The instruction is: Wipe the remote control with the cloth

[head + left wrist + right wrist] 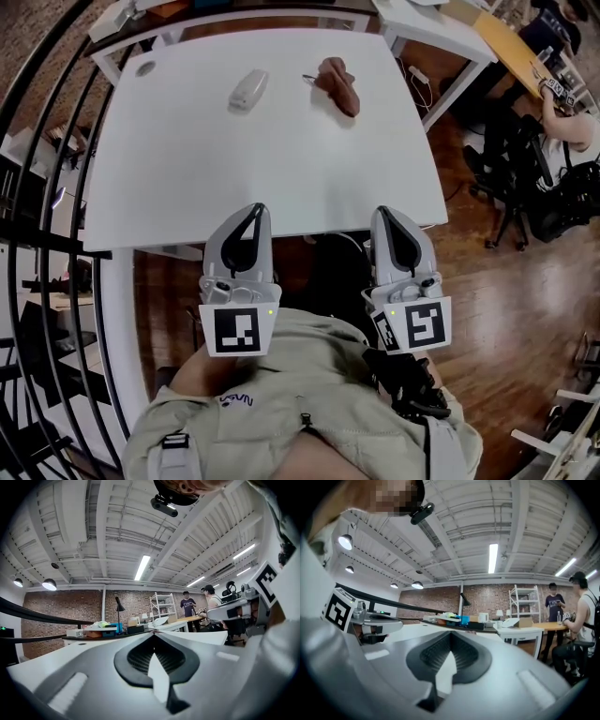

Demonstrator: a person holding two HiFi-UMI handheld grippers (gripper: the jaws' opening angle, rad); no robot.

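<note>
A pale grey remote control point(248, 90) lies on the far part of the white table point(262, 169). To its right a crumpled brown cloth point(339, 84) rests on the same top. My left gripper point(249, 212) and right gripper point(388, 215) are held side by side near the table's near edge, close to the person's lap and far from both objects. Each gripper is shut with nothing between its jaws. In the left gripper view the left gripper point(153, 635) has its tips meeting over the tabletop. In the right gripper view the right gripper point(449, 633) looks the same.
A round cable hole point(144, 67) sits at the table's far left corner. Another white desk point(441, 28) stands beyond the far right corner, with office chairs point(511, 178) and seated people on the wooden floor at right. Black railings point(47, 187) curve along the left.
</note>
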